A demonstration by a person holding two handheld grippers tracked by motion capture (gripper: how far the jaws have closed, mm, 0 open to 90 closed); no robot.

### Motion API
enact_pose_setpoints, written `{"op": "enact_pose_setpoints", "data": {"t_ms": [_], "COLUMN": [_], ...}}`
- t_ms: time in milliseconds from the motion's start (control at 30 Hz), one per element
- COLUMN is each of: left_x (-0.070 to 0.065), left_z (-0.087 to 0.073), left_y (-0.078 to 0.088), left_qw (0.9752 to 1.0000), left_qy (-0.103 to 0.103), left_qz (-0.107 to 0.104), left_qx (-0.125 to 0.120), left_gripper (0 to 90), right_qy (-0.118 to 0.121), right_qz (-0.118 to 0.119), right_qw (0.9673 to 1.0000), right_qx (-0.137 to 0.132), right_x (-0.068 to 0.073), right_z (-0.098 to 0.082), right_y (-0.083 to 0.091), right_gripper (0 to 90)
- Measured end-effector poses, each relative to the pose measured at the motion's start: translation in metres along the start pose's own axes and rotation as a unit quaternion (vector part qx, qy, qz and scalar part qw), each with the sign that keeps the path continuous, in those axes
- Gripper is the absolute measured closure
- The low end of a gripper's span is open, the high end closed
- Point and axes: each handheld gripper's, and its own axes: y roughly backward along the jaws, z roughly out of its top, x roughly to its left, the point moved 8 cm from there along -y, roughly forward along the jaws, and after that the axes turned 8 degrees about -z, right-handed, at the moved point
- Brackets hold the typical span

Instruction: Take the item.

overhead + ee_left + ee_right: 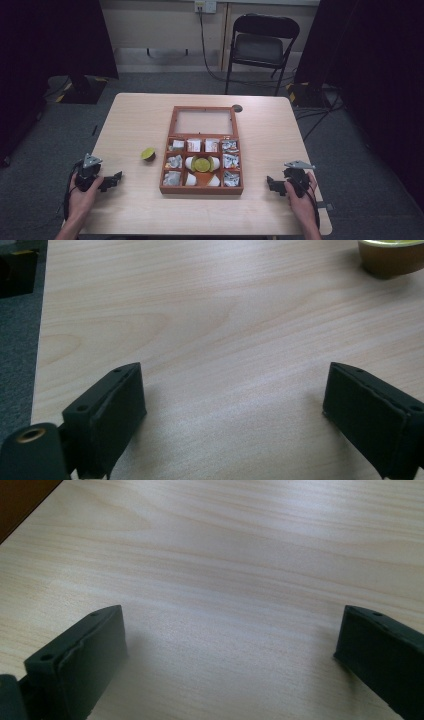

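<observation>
While both sets of fingers stand spread and empty, left gripper and right gripper resting on desk, judged a starting stance: next, probably reach for loose capsule just left of compartment box
</observation>
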Motion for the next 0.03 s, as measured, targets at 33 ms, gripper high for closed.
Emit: {"op": "enact_pose_setpoints", "data": {"t_ms": [33], "left_x": [0.0003], "left_z": [0.0000], "left_y": [-0.0003], "left_qw": [1.0000], "left_qy": [0.000], "left_qz": [0.000], "left_qx": [0.001], "left_gripper": [8.0], "right_qy": [0.000], "right_qz": [0.000], "right_qw": [1.0000], "right_qx": [0.000], "right_x": [0.0000], "right_z": [0.0001], "right_y": [-0.0001], "right_gripper": [0.0]}}
